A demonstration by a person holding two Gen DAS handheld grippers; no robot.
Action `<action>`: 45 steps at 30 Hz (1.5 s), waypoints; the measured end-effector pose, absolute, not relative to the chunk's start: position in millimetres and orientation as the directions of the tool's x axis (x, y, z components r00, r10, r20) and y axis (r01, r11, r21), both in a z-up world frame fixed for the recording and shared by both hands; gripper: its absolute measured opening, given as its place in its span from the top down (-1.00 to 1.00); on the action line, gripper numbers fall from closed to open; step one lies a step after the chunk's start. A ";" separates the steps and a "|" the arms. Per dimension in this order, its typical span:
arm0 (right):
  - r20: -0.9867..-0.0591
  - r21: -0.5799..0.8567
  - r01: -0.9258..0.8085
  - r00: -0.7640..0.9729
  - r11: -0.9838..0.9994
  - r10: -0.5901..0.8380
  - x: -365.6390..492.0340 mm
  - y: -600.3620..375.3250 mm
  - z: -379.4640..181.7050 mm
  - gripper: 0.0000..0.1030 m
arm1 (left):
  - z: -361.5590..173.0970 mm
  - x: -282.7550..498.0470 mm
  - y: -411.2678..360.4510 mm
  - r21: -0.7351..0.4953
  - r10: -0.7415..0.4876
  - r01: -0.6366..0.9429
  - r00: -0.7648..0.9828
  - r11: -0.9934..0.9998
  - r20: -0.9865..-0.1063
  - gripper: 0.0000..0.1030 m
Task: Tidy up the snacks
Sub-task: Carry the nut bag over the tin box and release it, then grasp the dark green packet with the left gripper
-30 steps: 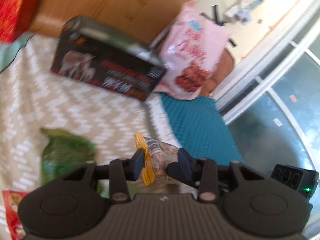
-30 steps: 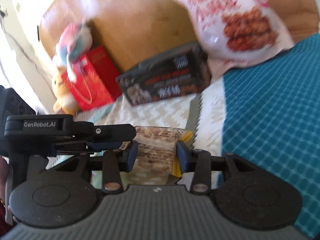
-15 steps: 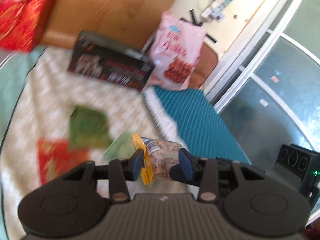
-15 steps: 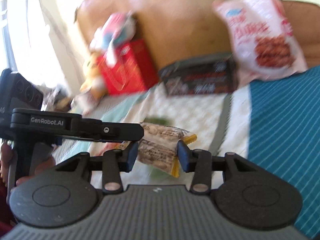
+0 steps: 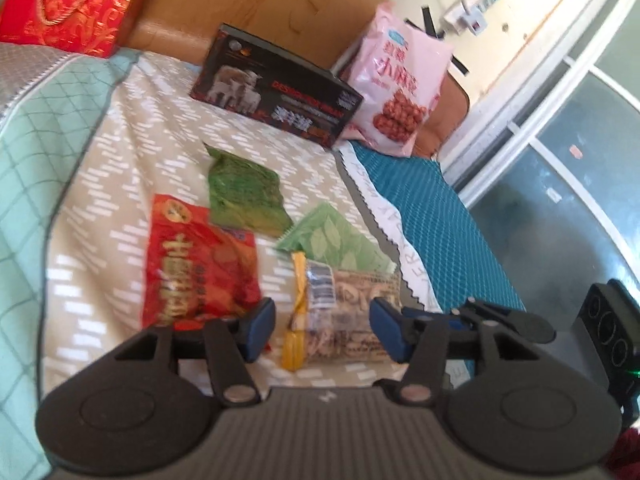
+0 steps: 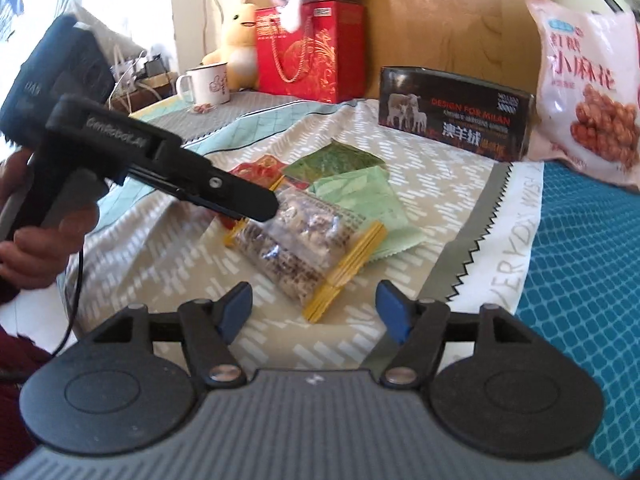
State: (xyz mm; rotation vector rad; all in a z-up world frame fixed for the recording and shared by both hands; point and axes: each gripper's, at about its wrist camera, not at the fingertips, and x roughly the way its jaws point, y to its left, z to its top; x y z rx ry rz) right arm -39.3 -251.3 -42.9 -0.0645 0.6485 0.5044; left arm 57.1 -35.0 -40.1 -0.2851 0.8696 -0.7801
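Four small packets lie together on the patterned cloth [image 6: 420, 184]. The nut bag [image 6: 304, 236], clear with yellow ends, lies flat with its long axis slanting from near right to far left in the right wrist view; one yellow end points toward the right claw. Beside it on the far side sit a pale green packet [image 6: 360, 196], a dark green packet [image 6: 336, 160] and a red packet [image 5: 200, 264], the pale green one partly under the nut bag.

Right claw [image 6: 316, 312] hangs just short of the bag, jaws spread wide and empty, touching nothing. Left claw [image 5: 322, 326] reaches in from the left; in its own view the blue pads stand wide apart on either side of the bag, with gaps showing, so it grips nothing. From the right view its tip covers the bag's far end, and I cannot tell whether it touches.

Farther back, a black box [image 6: 456, 114] stands against a brown headboard [image 6: 440, 20], with a pink snack bag [image 6: 588, 92] leaning to its right. A red gift bag [image 6: 308, 52], a plush toy [image 6: 240, 36] and a white mug [image 6: 208, 82] sit far left. A teal mat [image 6: 580, 264] covers the right side.
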 end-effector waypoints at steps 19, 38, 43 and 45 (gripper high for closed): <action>-0.436 0.050 -0.433 0.802 0.900 0.410 51.5 -260.8 10.0 0.50 | 42.9 148.7 -78.4 -0.434 -0.705 0.557 0.519 0.708 -0.484 0.23; -0.441 0.146 -0.176 0.869 0.974 0.223 199.2 -305.7 18.4 0.01 | 34.5 269.6 -87.8 -0.432 -0.606 0.429 0.619 0.793 -0.499 -0.06; -0.457 0.361 -0.286 0.776 0.888 0.435 136.2 -321.4 6.3 0.01 | 20.9 219.9 -38.4 -0.485 -0.644 0.426 0.545 0.764 -0.536 -0.11; -0.502 0.453 -0.305 0.689 0.838 0.523 118.3 -318.7 -11.3 0.02 | 6.1 206.0 -30.1 -0.482 -0.634 0.411 0.496 0.774 -0.594 -0.11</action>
